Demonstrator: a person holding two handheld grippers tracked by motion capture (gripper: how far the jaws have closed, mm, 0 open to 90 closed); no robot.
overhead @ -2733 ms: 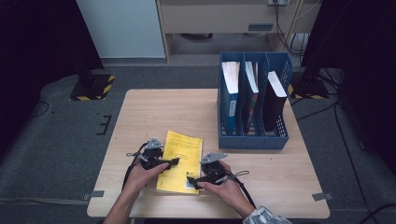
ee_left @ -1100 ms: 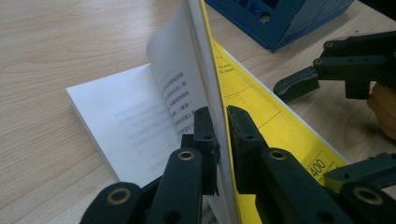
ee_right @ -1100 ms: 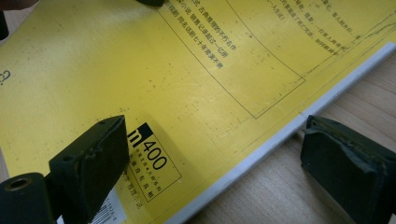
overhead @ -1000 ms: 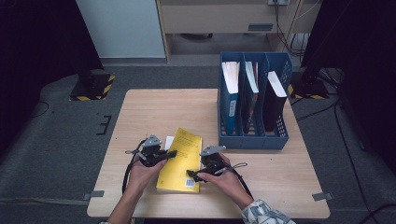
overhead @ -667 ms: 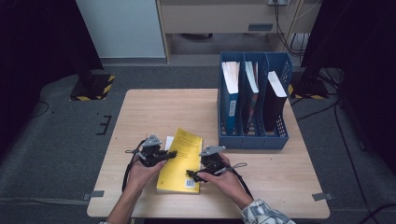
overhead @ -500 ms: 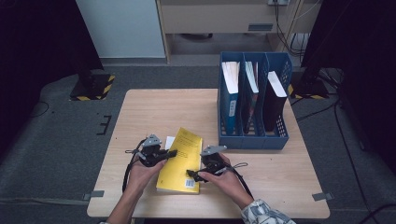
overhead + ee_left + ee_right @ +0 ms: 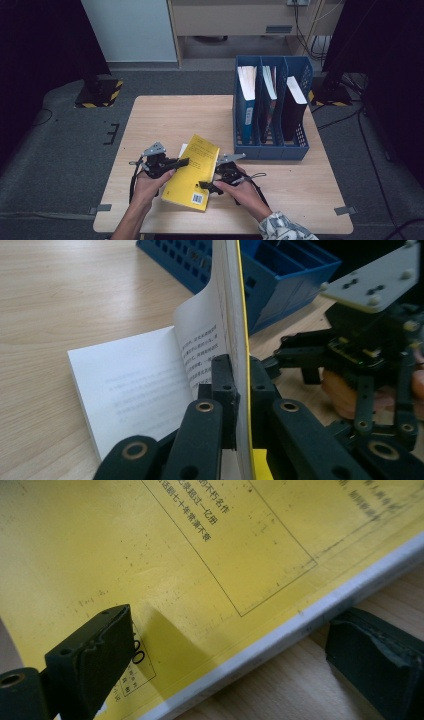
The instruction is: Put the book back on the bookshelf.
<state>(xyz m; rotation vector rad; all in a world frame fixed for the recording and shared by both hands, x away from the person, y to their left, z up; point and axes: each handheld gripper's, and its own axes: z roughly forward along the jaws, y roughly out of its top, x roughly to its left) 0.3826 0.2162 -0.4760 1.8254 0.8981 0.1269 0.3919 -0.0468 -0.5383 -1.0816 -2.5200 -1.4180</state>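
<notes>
- Two grippers are at work on one thin yellow-covered paperback book (image 7: 192, 171), which lies at the near middle of the light wooden table (image 7: 165, 112).
- My left gripper (image 7: 176, 162) has its jaws closed on the book's yellow front cover (image 7: 242, 340); the left gripper view shows the cover standing edge-on between my pads, lifted clear of the white printed page (image 7: 135, 390) beneath.
- A second leaf curls up just behind the raised cover.
- My right gripper (image 7: 207, 186) sits at the book's right-hand edge with its jaws spread wide: in the right gripper view one pad rests over the yellow back panel near the barcode, the other lies on bare wood beyond the white page edge. It grips nothing.
- Surroundings: a blue plastic three-slot file rack (image 7: 272, 150) stands just right of and beyond the book, close to its far corner but apart from it. Each slot holds upright volumes.
- Obstruction: the lifted cover screens the rack from my left gripper's side, and the right gripper stands directly behind it.
</notes>
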